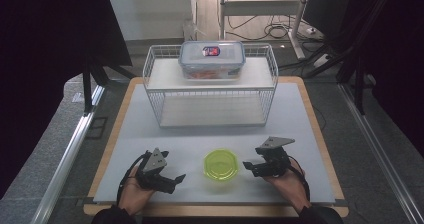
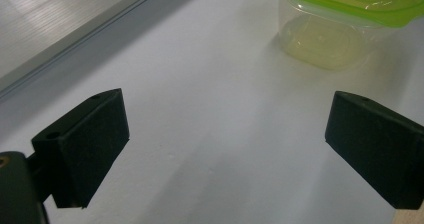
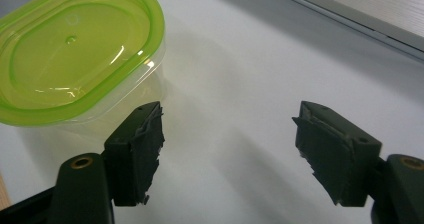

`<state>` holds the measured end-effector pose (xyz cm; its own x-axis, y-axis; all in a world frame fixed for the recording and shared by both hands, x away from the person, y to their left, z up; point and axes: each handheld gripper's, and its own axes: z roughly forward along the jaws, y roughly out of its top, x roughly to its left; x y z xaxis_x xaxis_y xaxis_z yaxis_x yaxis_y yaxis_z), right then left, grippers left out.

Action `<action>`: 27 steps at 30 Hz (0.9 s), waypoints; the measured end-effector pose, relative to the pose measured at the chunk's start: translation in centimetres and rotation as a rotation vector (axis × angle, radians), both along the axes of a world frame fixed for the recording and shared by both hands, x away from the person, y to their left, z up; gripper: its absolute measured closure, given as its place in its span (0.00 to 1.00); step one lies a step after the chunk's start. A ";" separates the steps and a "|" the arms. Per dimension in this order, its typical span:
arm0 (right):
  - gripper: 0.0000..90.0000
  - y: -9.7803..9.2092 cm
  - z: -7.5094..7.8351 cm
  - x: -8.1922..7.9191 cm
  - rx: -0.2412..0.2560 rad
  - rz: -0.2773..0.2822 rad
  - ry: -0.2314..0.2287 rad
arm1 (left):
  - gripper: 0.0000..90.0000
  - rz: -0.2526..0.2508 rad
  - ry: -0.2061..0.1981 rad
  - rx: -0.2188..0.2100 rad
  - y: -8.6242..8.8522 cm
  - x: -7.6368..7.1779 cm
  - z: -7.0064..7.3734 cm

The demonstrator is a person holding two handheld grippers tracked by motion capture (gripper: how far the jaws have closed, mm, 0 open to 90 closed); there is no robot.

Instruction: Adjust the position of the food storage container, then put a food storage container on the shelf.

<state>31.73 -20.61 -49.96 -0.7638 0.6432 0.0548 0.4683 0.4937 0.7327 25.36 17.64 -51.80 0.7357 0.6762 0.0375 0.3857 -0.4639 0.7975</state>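
Green-lidded tub (image 1: 220,166) sits on the counter (image 1: 300,114) between my claws; right claw (image 1: 249,167) slightly nearer, left claw (image 1: 178,178) farther. Both spread apart, empty.

the left gripper (image 1: 172,179) is held in the person's left hand (image 1: 134,191) at the near left of the bench (image 1: 300,114), low over its surface. its jaws stand wide apart with nothing between them and point inward toward the centre. the right gripper (image 1: 248,167) is held in the right hand (image 1: 290,181) at the near right, likewise low. its jaws are also spread wide and empty, pointing inward to face the left gripper. both forearms enter from the near edge. a grey three-cornered plate tops each gripper.
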 end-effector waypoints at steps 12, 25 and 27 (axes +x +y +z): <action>0.32 -0.5 0.7 -0.1 0.031 -0.035 0.018 | 0.04 -0.006 0.010 0.003 -0.1 0.0 0.0; 0.42 -0.1 2.2 -0.5 0.149 -0.040 0.065 | 0.04 -0.006 0.003 0.017 -0.3 0.0 0.0; 0.45 0.4 2.3 -0.5 0.161 -0.034 0.071 | 0.04 -0.006 0.003 0.019 -0.3 -0.1 0.0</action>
